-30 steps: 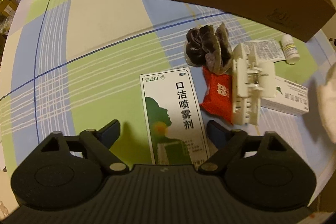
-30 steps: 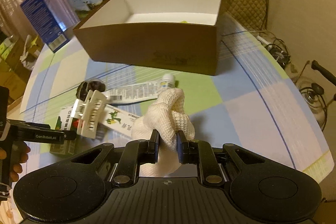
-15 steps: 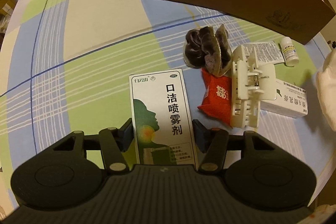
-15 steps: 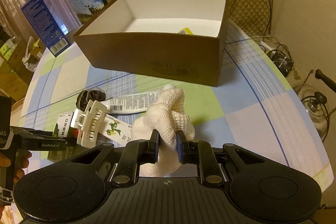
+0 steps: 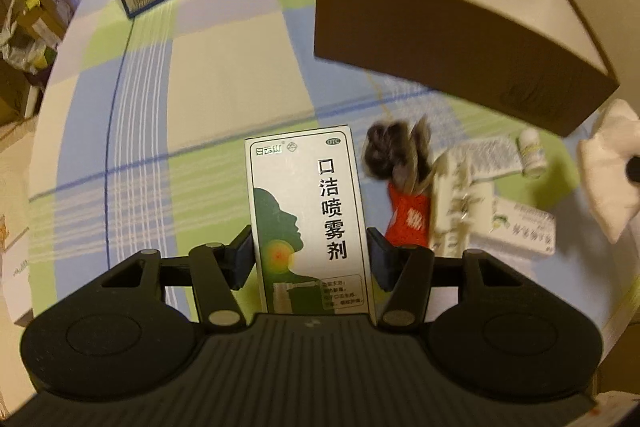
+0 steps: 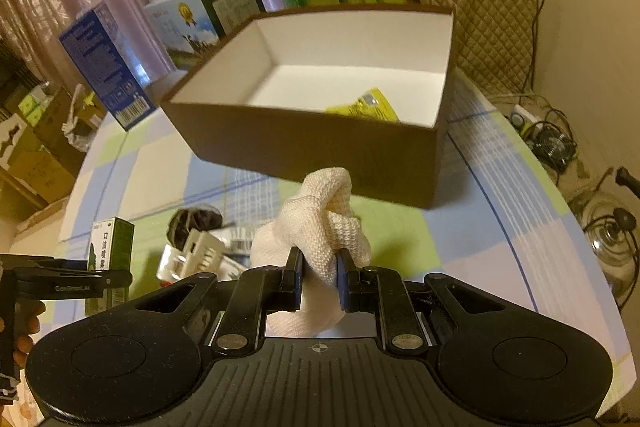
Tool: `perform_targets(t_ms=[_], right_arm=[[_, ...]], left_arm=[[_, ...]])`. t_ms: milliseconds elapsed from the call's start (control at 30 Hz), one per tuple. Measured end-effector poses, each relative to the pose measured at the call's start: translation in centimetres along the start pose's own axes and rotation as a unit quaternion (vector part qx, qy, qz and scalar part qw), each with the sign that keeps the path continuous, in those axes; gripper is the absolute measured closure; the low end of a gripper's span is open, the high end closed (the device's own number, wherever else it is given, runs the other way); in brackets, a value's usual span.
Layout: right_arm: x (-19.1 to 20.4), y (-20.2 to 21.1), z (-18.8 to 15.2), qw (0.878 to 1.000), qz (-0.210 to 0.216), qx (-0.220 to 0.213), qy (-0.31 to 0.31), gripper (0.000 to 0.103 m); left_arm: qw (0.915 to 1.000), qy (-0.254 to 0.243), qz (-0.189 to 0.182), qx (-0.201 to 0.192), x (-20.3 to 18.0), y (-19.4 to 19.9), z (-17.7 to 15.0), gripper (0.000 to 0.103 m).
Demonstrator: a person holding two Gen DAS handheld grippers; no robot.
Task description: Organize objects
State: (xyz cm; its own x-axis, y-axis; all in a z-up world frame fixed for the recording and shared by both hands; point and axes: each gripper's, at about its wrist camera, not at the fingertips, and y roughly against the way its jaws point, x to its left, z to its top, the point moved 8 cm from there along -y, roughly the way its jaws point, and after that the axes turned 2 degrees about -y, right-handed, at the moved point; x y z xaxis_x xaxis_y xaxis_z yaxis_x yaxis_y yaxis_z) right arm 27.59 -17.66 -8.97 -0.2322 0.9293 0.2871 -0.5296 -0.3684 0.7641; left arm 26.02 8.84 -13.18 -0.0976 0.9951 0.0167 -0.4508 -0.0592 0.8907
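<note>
**Q:** Reading from the left, what does each tool hold?

**A:** The left gripper (image 5: pixel 310 257) has its jaws closed on the long sides of the spray carton (image 5: pixel 308 215), a green-and-white medicine box. In the right wrist view the carton appears raised above the checked bench (image 5: pixel 224 95). To its right lies the unsorted pile: a dark fuzzy item (image 5: pixel 394 151), a red packet (image 5: pixel 410 219), a white plastic clip (image 5: pixel 456 203), a flat white carton (image 5: pixel 524 231) and a small white bottle (image 5: pixel 530 151). The right gripper (image 6: pixel 318 277) has its jaws pinched on the knotted cloth (image 6: pixel 320 227), held in the air in front of the brown box (image 6: pixel 320 151).

**Q:** How will these two things handle?

**A:** The carton is probably light and stiff but thin-walled — a firm squeeze could dent it, so the hold across its narrow width, low on the body, looks sound. The cloth is soft and will not slip easily; gripping below the knot, as here, leaves the bulk free to sag.

**Q:** Where do they belong?

**A:** Presumably in the brown box, open-topped, white inside, with one yellow packet (image 6: pixel 366 105) already on its floor — both loads lie short of its rim.
</note>
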Motion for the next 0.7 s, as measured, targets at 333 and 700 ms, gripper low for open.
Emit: perform_targets(t_ms=[333, 700], right_arm=[[0.3, 0.9, 3.1, 0.999, 0.023, -0.027, 0.006, 0.09], [-0.7, 1.3, 7.8, 0.997, 0.033, -0.064, 0.011, 0.09]], left_arm=[[0.9976, -0.03, -0.025, -0.057, -3.5, 3.5, 4.7, 0.05], [0.9922, -0.066, -0.043, -0.097, -7.4, 4.2, 10.9, 0.05]])
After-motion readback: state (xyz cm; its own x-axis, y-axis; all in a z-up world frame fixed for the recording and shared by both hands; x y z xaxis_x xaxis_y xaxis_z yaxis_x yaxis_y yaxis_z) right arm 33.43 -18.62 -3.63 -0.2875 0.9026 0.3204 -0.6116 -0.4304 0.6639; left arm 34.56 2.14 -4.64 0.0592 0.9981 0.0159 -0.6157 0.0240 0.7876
